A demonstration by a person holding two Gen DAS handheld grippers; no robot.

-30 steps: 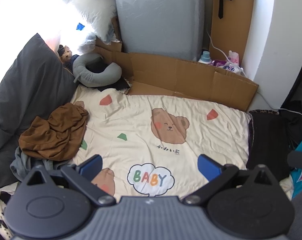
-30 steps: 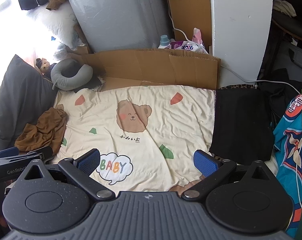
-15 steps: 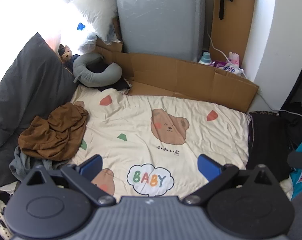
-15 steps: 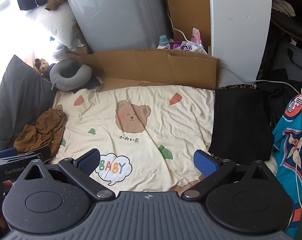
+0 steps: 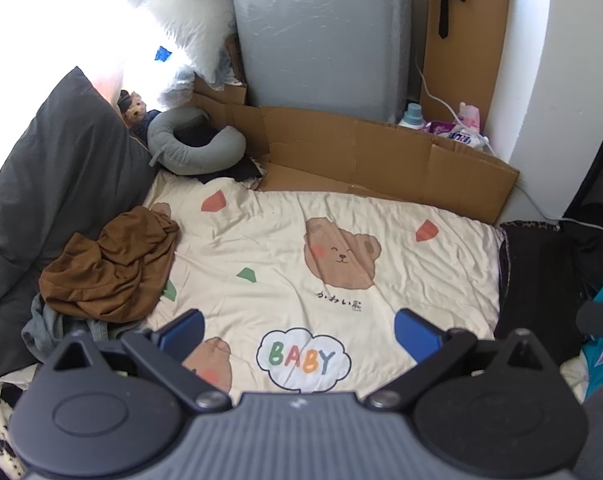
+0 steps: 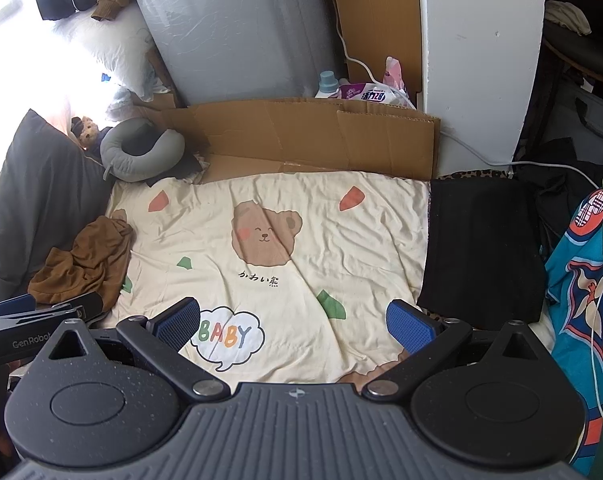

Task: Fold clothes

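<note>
Bear-print sheet (image 5: 301, 232) spread flat as half a second earlier, framing barely shifted in either view: taken as a pause, folding not yet begun. Folded black garment (image 6: 481, 248) at 3 o'clock on the sheet's edge; crumpled brown garment (image 5: 105, 268) at 9 o'clock, over a grey one (image 5: 53, 324). Left gripper (image 5: 297, 328) and right gripper (image 6: 293, 322) both spread wide, grasping nothing, touching nothing.

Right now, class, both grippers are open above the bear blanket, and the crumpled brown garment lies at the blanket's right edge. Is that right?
Not quite. The brown garment lies at the left edge of the bear blanket, as the left wrist view shows. Both the left gripper and right gripper are open.
</note>
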